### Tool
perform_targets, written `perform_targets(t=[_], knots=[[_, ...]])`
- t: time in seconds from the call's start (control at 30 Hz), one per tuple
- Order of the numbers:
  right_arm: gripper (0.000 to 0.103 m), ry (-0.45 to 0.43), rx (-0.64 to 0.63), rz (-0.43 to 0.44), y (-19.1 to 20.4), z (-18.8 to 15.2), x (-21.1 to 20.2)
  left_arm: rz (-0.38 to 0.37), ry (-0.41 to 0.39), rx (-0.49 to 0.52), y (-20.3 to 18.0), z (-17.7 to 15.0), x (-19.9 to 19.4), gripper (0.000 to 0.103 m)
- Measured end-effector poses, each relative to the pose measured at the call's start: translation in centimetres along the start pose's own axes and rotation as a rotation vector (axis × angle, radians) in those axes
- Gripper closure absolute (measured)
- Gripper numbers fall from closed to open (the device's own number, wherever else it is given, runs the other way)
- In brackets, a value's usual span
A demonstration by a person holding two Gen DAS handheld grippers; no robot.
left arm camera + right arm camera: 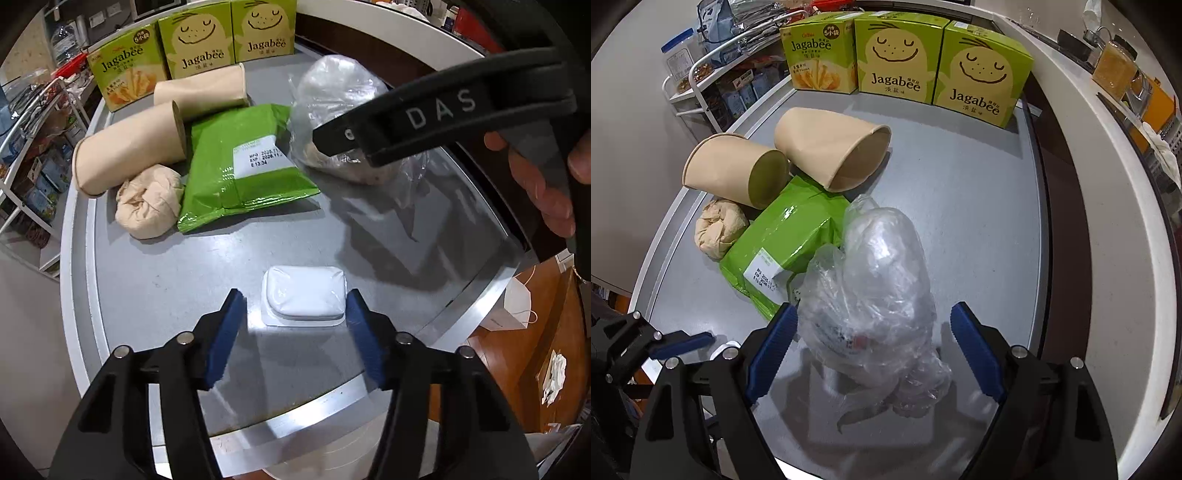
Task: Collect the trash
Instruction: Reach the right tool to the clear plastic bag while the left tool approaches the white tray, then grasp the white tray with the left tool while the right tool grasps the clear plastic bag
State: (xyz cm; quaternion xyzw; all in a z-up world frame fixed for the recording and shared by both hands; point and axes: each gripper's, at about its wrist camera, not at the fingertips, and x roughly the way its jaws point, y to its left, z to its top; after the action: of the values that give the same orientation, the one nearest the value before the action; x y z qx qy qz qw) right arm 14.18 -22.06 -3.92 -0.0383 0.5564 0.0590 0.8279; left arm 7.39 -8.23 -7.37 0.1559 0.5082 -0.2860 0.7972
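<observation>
Two grippers work one grey counter [155, 280]; nearest the left gripper [295, 314] lies a small white sealed packet [303, 294], flat between its blue pads; the right pad looks to be touching the packet's edge, the left pad stands just clear of it, so the jaws are narrowed around the packet and not yet pinching it. Ahead of the right gripper [875, 347] sits a crumpled clear plastic bag [875, 288], bulging up between its spread jaws; the left pad is at the film, the right pad apart from it.

Beyond both, a green foil pouch [236, 166] lies beside the bag; past it a balled-up beige napkin [147, 205] and two tipped paper cups [738, 170]; farthest off, three Jagabee boxes [901, 59] line the back edge, apparently stock and not litter.

Risks, as I judge them: the flat packet may skid forward or slip under the pads if they close too high; the slack bag may give only a fold of film and sag, spilling its contents; a wide sweep could knock the cups rolling.
</observation>
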Motion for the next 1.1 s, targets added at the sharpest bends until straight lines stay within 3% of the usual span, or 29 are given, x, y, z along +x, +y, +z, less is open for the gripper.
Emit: perform_targets(t=[0.17,0.37,0.43,0.53,0.7,1.1], knots=[[0.020,0.022,-0.004,0.001,0.1,0.3,1.1,-0.013,-0.010,-0.020,0.2,0.4,0.0,0.056],[0.020,0.043,-0.015,0.010,0.6,0.2,1.8,-0.009,-0.008,-0.012,0.2,0.5,0.0,0.056],[0.037,0.050,-0.033,0.011,1.0,0.0,1.9,-0.016,-0.008,-0.019,0.5,0.8,0.2,0.057],[0.047,0.054,-0.072,-0.015,1.5,-0.2,2.0,-0.007,-0.003,-0.015,0.5,0.7,0.1,0.057],[0.053,0.048,-0.030,0.006,1.1,-0.5,1.5,-0.014,-0.001,-0.047,1.3,0.3,-0.4,0.057],[0.055,0.048,0.034,0.048,1.0,-1.8,1.0,0.017,0.001,-0.071,2.4,-0.7,-0.8,0.057]])
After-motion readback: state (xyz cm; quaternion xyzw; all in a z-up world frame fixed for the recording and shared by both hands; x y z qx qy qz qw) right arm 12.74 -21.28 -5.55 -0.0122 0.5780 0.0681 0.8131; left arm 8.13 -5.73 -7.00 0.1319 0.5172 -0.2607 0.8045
